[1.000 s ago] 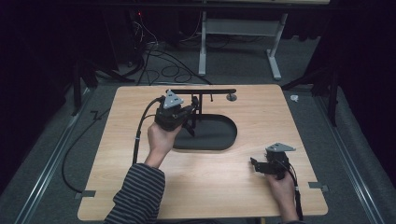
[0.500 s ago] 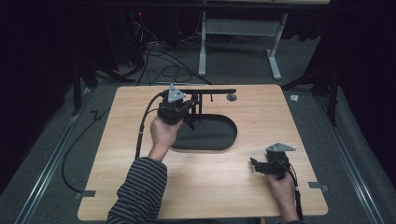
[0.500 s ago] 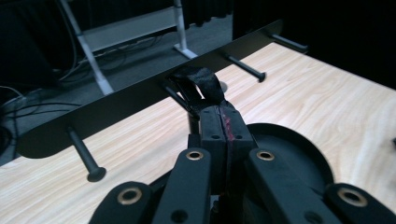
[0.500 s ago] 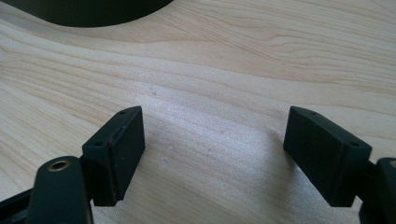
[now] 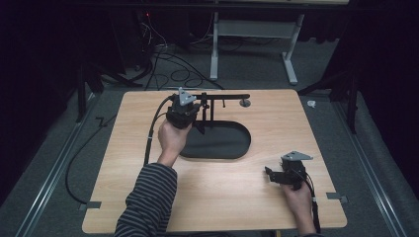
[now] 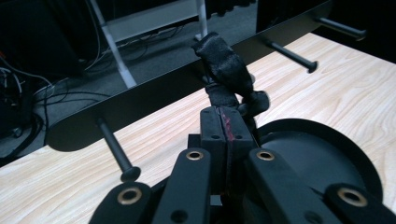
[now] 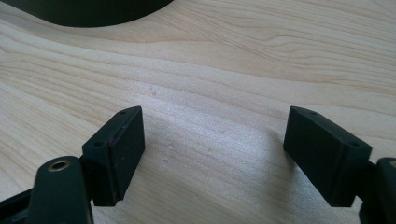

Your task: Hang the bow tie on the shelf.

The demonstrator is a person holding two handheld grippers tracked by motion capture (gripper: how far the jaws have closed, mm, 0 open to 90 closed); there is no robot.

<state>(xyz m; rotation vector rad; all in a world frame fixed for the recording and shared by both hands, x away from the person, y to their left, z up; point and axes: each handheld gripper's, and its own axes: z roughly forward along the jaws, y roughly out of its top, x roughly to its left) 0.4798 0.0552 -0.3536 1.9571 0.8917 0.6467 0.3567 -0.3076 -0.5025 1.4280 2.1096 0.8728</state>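
1. pinching the black scrunchie [image 6: 227, 70] between my left gripper [image 6: 223, 133] jaws, beside the rack's bar [image 6: 154, 93].
2. i should lift it over a peg [image 6: 115, 151], then release.
3. my right gripper [image 7: 212, 154] rests spread wide on the table [image 7: 261, 70].

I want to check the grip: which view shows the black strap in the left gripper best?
The left gripper view: the black strap rises close-up from the left gripper, pinched between its shut jaws. In the high view it's too small and dark to make out.
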